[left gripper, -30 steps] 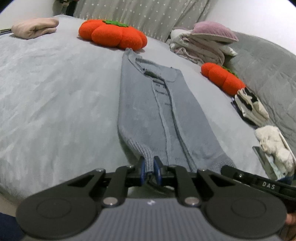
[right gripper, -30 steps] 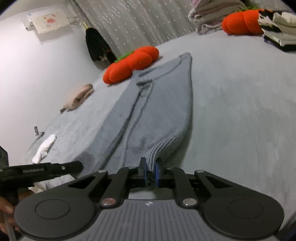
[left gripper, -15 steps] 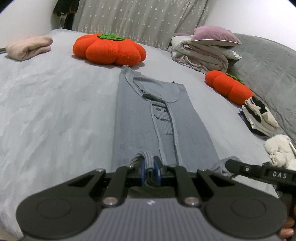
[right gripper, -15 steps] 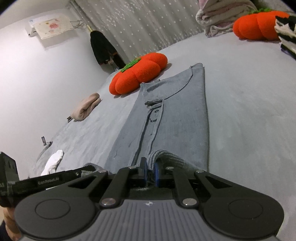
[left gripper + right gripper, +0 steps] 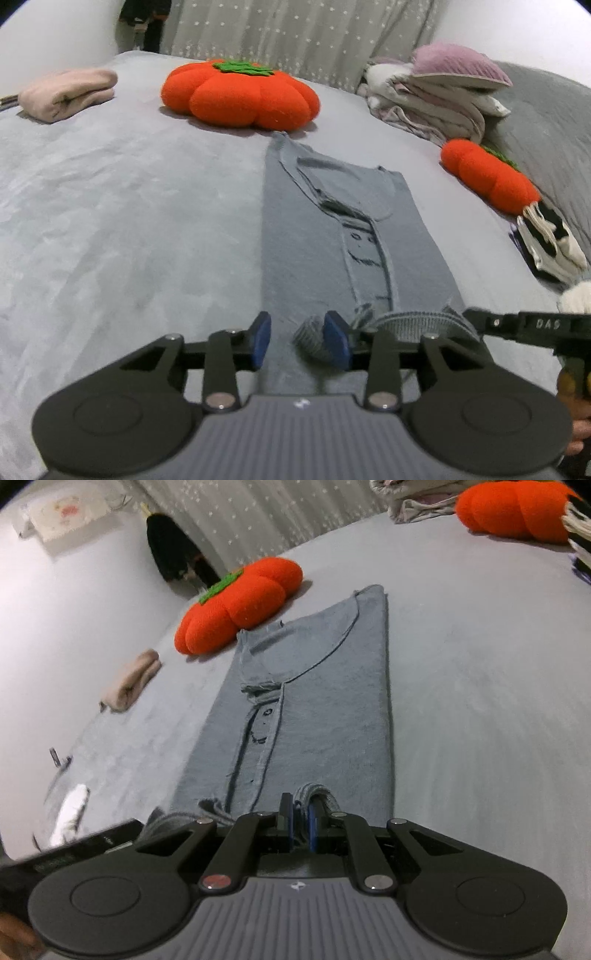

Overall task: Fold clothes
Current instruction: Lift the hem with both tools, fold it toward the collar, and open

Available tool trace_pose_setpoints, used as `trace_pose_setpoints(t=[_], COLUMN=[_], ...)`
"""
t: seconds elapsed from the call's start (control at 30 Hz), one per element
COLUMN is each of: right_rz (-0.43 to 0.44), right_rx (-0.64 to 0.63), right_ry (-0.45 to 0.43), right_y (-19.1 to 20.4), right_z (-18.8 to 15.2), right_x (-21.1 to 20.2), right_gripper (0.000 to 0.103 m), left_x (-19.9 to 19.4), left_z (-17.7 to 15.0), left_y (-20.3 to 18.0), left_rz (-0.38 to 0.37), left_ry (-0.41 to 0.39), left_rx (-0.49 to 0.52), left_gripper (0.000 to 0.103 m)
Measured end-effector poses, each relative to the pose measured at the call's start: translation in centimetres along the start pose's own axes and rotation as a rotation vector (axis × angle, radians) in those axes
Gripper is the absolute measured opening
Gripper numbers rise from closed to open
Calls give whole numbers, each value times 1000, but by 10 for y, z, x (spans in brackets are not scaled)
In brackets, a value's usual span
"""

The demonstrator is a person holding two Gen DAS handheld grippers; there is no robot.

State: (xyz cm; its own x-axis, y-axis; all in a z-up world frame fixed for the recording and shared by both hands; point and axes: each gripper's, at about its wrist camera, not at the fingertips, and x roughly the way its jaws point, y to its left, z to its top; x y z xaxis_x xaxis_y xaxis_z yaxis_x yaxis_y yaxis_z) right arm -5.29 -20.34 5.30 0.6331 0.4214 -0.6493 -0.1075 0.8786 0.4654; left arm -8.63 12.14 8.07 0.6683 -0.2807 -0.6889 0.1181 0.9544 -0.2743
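While left gripper (image 5: 299,341) gapes empty, right gripper (image 5: 300,821) pinches sweater (image 5: 325,709) hem; near edge hidden.

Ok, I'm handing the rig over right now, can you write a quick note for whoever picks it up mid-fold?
Left hand-held gripper: open, the ribbed hem corner lies loose against its right finger.
Right hand-held gripper: shut on the hem of the blue-grey sweater.
Sweater lies lengthwise on the grey bed, sides already folded in, collar toward the big orange pumpkin cushion.
Done: narrow strip formed, hem lifted and brought partway over the body.
Left: release the right corner and finish the bottom-to-collar fold, probably re-gripping first since the hem sits well short of the collar.
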Motion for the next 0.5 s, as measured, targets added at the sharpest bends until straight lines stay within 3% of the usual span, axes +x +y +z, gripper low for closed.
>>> trace_pose_setpoints(t=[0.13, 0.33, 0.5], right_rz=[19, 30, -4], right_rx=[32, 101, 2], right_ry=[4, 20, -2], right_y=[-9, -23, -25], right_z=[-1, 3, 9], right_x=[9, 13, 2], right_gripper=[10, 11, 29], left_x=[0, 1, 10], left_z=[0, -6, 0], left_y=[7, -10, -12], left_rz=[-11, -37, -27], left_ry=[5, 5, 28], left_rx=[9, 146, 158], left_gripper=[37, 46, 44])
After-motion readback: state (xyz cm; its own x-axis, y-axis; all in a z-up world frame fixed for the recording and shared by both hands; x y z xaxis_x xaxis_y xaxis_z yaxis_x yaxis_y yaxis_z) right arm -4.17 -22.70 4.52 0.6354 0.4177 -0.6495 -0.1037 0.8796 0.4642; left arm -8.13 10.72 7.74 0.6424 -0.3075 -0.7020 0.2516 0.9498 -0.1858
